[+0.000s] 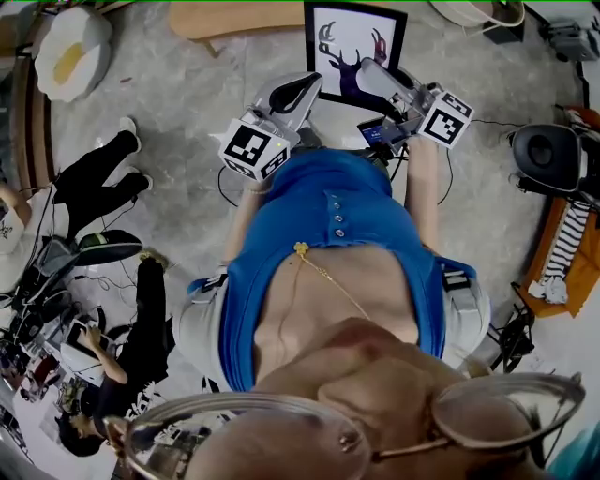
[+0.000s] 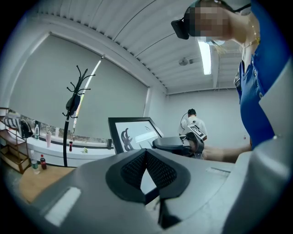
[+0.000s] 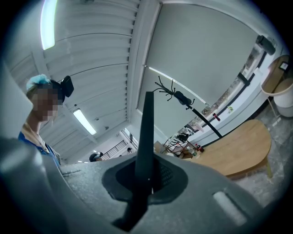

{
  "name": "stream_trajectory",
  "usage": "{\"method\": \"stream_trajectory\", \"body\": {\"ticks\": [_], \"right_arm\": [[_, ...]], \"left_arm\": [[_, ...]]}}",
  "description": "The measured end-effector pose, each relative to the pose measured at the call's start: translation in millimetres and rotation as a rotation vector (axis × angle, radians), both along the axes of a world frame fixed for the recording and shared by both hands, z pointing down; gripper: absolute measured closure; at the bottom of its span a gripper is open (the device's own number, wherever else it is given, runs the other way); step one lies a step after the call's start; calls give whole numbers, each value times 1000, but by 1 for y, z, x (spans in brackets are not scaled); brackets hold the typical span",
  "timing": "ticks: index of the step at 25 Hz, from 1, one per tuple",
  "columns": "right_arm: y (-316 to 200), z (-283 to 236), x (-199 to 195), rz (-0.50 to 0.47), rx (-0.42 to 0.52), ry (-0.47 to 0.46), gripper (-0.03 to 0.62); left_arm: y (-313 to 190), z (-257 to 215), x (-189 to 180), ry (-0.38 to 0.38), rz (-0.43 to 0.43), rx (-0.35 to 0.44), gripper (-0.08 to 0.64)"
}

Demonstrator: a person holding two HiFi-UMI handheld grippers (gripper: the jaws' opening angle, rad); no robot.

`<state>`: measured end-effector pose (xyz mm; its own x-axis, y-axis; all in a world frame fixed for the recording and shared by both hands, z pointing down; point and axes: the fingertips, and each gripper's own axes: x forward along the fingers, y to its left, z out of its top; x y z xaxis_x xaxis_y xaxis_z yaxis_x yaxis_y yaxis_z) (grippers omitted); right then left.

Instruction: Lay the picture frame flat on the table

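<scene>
Black-rimmed, with a deer print on white, the picture frame (image 1: 342,37) is hanging in the air in front of the person's chest, roughly upright with its face turned toward them, over the grey floor and not yet on any surface. The right gripper (image 3: 148,176) is pinching the frame's thin edge, which is running straight up between its pressed-together pads. The left gripper (image 1: 311,84) is also squeezed closed, and it appears to be nipping the frame's lower left corner, though its own view is showing only a sliver of rim behind the pads. By my reading, the carrying step is under way and the laying down has not begun. The wooden table (image 1: 234,19) is lying just beyond the frame, so the next move is calling for bringing the frame over the tabletop, tipping it back until it is lying level, and letting go only once it is resting there.
</scene>
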<state>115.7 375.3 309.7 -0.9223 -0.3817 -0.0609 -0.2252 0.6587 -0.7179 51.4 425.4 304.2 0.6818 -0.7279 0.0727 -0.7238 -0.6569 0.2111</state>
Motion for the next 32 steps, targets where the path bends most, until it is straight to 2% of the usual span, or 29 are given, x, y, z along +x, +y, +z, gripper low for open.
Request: {"method": "stream_trajectory", "body": {"ticks": [3, 9, 14, 21, 25, 32], "right_arm": [[-14, 1, -22, 15, 3, 11, 586], [-16, -2, -22, 47, 16, 18, 586], [-15, -5, -21, 57, 10, 6, 586], [-19, -1, -38, 46, 2, 38, 586], [-47, 4, -50, 22, 0, 37, 586], [-132, 1, -74, 5, -5, 21, 586]], "left_arm": [[-11, 0, -22, 20, 25, -10, 565], [-11, -1, -22, 33, 54, -16, 565], [-12, -3, -31, 56, 42, -21, 565], [-14, 1, -49, 29, 19, -29, 565], [-43, 7, -57, 53, 11, -45, 564], [-129, 4, -77, 49, 4, -43, 563]]}}
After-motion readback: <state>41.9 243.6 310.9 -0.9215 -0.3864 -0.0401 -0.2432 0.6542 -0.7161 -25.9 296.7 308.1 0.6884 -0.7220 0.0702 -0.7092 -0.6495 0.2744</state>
